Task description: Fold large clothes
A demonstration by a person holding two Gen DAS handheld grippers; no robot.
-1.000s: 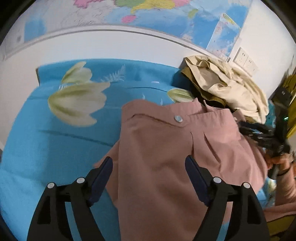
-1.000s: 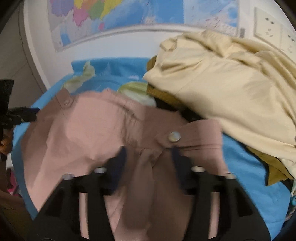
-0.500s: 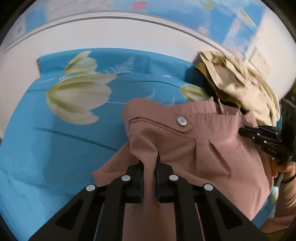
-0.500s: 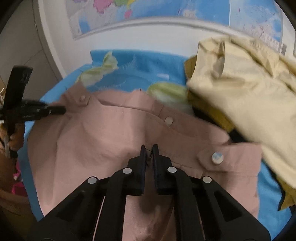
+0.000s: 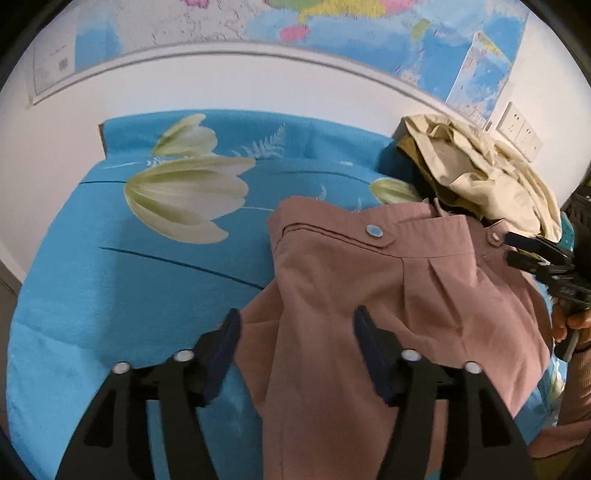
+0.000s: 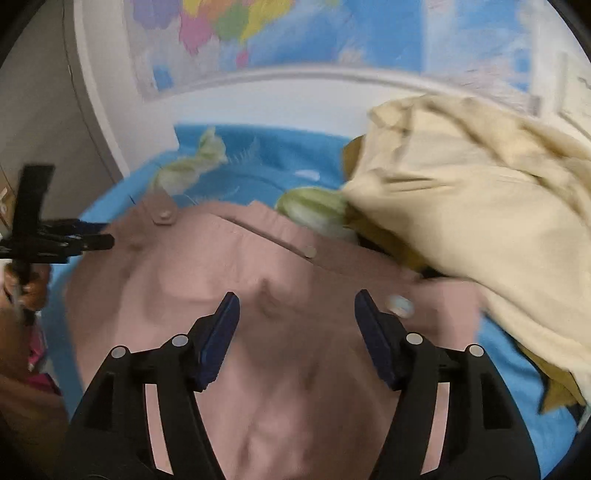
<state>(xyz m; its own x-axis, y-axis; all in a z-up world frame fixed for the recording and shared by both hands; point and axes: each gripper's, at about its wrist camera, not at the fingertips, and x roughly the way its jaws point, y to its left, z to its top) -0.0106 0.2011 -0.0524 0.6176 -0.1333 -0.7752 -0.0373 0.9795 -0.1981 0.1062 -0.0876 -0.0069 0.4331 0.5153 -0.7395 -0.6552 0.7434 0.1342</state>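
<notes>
Wall map (image 5: 369, 22) and sockets (image 5: 521, 129) are sitting behind a bed with a blue floral sheet (image 5: 110, 295), which is serving as the folding surface. Pink trousers (image 5: 369, 314) are lying waistband-away on the sheet, right of centre in the left view, buttons (image 5: 373, 230) facing up, one left edge doubled over into a long fold. Left tool (image 5: 295, 336) is hovering over that folded edge with fingers spread wide, gripping nothing; one finger is over the sheet, the other over the cloth, likely bracketing the fold for a pinch. Right tool (image 6: 295, 314) is hanging above the waistband area, fingers likewise apart and empty; the right view is motion-blurred, so contact with the fabric is unclear. Each tool is showing at the edge of the other's view, one per side of the garment, which suits a two-point lift. Beige pile (image 6: 480, 221) of other clothes is crowding the far right corner, touching or overlapping the waistband end, so it's probably limiting where the trousers can spread. Fold looks early: legs are running off the bottom of both views, extent hidden.
</notes>
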